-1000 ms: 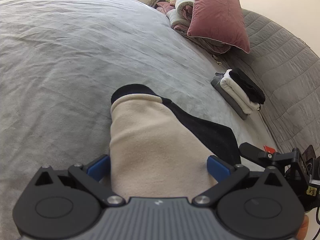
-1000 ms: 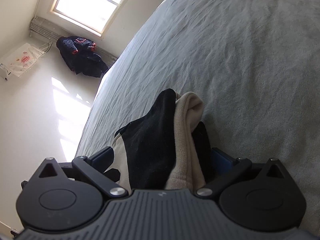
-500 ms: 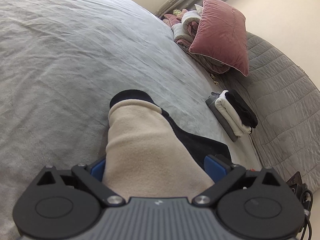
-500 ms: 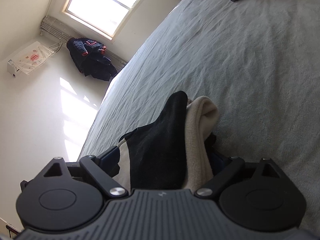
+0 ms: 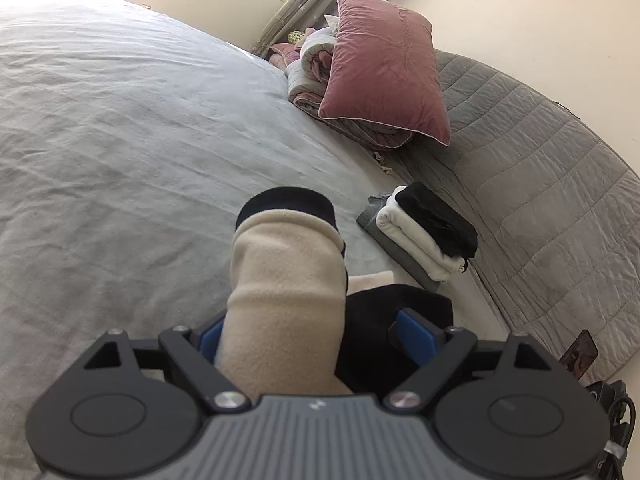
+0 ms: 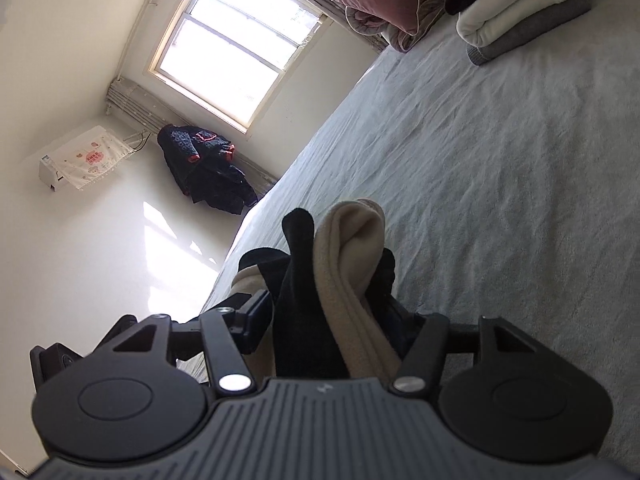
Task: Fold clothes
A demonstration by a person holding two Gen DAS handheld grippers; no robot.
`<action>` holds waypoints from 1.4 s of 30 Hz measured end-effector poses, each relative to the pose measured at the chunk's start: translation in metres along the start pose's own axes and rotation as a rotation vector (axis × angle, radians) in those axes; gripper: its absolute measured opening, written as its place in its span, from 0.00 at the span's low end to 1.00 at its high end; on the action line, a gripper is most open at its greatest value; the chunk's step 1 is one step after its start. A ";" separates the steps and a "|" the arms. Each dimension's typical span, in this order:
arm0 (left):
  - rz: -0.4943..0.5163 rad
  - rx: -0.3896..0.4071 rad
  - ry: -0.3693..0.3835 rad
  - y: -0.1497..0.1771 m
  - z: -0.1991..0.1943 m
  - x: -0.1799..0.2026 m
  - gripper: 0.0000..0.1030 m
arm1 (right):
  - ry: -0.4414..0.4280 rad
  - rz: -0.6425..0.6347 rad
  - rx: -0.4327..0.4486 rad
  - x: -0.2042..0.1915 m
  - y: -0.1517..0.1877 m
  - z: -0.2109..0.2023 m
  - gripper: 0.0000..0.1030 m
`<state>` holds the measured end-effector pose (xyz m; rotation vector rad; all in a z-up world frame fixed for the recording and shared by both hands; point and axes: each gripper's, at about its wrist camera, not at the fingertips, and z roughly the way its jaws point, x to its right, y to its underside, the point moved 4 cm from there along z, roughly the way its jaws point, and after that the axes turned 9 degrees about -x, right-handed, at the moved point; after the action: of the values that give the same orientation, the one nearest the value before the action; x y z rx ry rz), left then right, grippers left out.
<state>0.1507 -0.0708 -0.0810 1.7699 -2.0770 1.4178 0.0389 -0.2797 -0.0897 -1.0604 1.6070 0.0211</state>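
A beige and black garment (image 5: 284, 296) is pinched between the jaws of the left gripper (image 5: 316, 334) and held above the grey bed (image 5: 120, 152). Another bunched part of it is clamped by the right gripper (image 6: 336, 320). A stack of folded clothes (image 5: 424, 236) is seen further away, near the pink pillow (image 5: 384, 64).

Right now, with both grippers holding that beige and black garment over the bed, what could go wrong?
The beige and black garment is bunched thickly in the left gripper and right gripper, so layers may slip out unevenly. The folded stack lies close by on the bed; a swing that way could topple it.
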 end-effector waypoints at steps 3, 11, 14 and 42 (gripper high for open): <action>0.031 0.007 0.029 -0.016 0.014 0.016 0.84 | 0.003 -0.001 0.036 0.004 -0.019 -0.002 0.61; 0.078 0.004 0.119 -0.056 0.065 0.061 0.74 | 0.013 0.034 0.149 0.028 -0.076 -0.018 0.61; 0.115 0.013 0.152 -0.077 0.087 0.088 0.74 | 0.021 0.033 0.188 0.035 -0.099 -0.024 0.61; 0.408 -0.078 0.194 -0.215 0.295 0.264 0.74 | 0.171 0.085 0.504 0.127 -0.338 -0.054 0.58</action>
<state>0.3786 -0.4440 0.0276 1.1680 -2.4364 1.4974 0.2173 -0.5855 -0.0009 -0.6137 1.6886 -0.4072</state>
